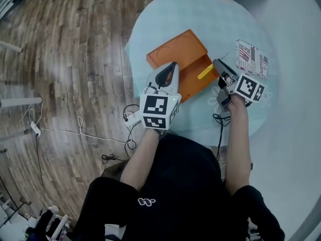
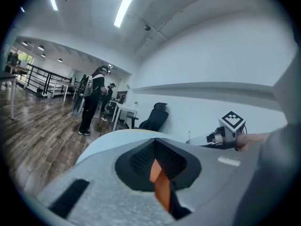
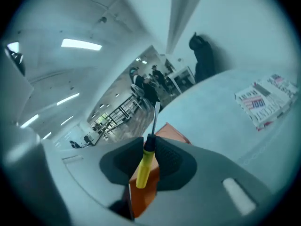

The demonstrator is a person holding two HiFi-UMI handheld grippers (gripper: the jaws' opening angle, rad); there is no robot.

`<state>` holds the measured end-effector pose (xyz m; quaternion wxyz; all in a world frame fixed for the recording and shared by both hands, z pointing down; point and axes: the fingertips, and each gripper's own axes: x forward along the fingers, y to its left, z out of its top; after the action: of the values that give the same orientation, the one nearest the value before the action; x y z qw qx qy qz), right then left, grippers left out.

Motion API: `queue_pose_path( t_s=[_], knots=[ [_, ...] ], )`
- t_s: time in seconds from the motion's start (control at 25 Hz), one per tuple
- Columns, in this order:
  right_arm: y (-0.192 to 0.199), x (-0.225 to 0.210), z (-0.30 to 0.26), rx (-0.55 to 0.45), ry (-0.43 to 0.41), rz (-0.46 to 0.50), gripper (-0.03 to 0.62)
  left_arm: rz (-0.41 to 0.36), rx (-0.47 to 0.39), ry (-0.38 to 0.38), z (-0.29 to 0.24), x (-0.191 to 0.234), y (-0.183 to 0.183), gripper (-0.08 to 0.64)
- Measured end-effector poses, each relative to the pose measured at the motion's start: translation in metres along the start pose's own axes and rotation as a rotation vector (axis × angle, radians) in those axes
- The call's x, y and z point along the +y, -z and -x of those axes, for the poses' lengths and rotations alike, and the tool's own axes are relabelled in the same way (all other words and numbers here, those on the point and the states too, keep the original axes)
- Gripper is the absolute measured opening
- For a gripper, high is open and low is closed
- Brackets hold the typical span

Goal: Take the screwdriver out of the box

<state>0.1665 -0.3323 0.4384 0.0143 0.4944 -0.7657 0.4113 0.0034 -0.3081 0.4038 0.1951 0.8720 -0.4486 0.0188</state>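
Pale round table (image 1: 200, 14), upper centre: left gripper (image 2: 157, 154) clamps the orange box (image 1: 180, 49) by its edge while right gripper (image 3: 150, 149), pinching the yellow screwdriver (image 3: 143, 171) just above the box, should lift straight clear.

Table (image 1: 200, 14) far half bare; orange box (image 1: 178, 51) left, printed carton (image 1: 252, 58) right, bare strip between.

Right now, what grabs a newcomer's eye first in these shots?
First is the yellow-handled screwdriver clamped in the right gripper, its blade poking out past the jaws. Next comes the orange box on the round pale-blue table, with the left gripper shut on one edge of it. A printed carton lies on the table to the right of the box.
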Motion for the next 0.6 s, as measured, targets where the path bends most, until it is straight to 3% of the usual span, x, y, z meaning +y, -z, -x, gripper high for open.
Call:
queue_pose_path(
  t_s=[0.28, 0.4, 0.6],
  knots=[
    [-0.035, 0.087, 0.059, -0.343, -0.033, 0.417, 0.094, -0.165, -0.102, -0.031, 0.012, -0.013, -0.053, 0.003],
    [-0.031, 0.109, 0.078, -0.417, -0.013, 0.567, 0.094, -0.196, -0.117, -0.039, 0.015, -0.015, -0.061, 0.003],
    [-0.017, 0.115, 0.088, -0.440, -0.001, 0.618, 0.093, -0.235, -0.130, -0.040, 0.018, -0.023, -0.063, 0.003]
  ],
)
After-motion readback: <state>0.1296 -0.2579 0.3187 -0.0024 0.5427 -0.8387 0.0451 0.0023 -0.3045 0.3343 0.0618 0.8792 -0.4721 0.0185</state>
